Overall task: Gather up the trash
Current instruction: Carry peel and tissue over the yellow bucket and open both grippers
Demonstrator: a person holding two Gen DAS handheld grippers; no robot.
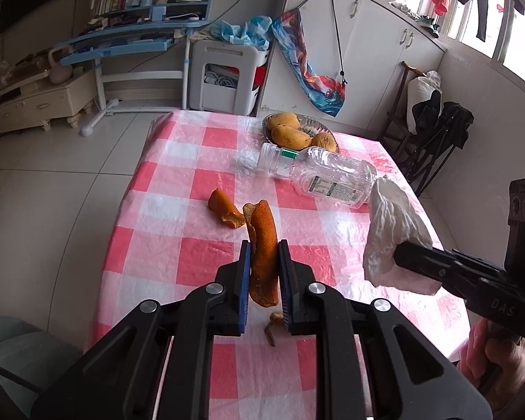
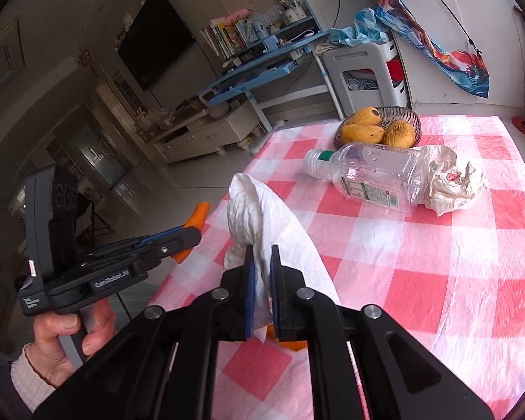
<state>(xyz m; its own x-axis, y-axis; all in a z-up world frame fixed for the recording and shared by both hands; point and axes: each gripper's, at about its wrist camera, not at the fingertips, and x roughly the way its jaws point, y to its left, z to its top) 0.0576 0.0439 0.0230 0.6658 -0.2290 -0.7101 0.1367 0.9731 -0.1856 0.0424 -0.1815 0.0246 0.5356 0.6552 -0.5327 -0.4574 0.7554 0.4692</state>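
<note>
My left gripper (image 1: 264, 252) is shut on a long orange peel (image 1: 262, 245) and holds it above the red-and-white checked tablecloth (image 1: 178, 252). My right gripper (image 2: 262, 255) is shut on a white crumpled tissue (image 2: 262, 217), lifted off the table; the tissue also shows in the left wrist view (image 1: 388, 231). A second orange peel (image 1: 224, 208) lies on the cloth beyond the held one. A small peel scrap (image 1: 274, 325) lies under my left fingers. An empty clear plastic bottle (image 2: 371, 171) lies on its side. A crumpled paper wrapper (image 2: 451, 182) lies against the bottle's base.
A wire basket with mangoes (image 2: 378, 129) stands at the table's far end. Beyond the table are a white cart (image 1: 227, 77), a blue desk (image 1: 122, 38) and tiled floor (image 1: 52, 192). A folding chair (image 1: 434, 140) stands by the table's right side.
</note>
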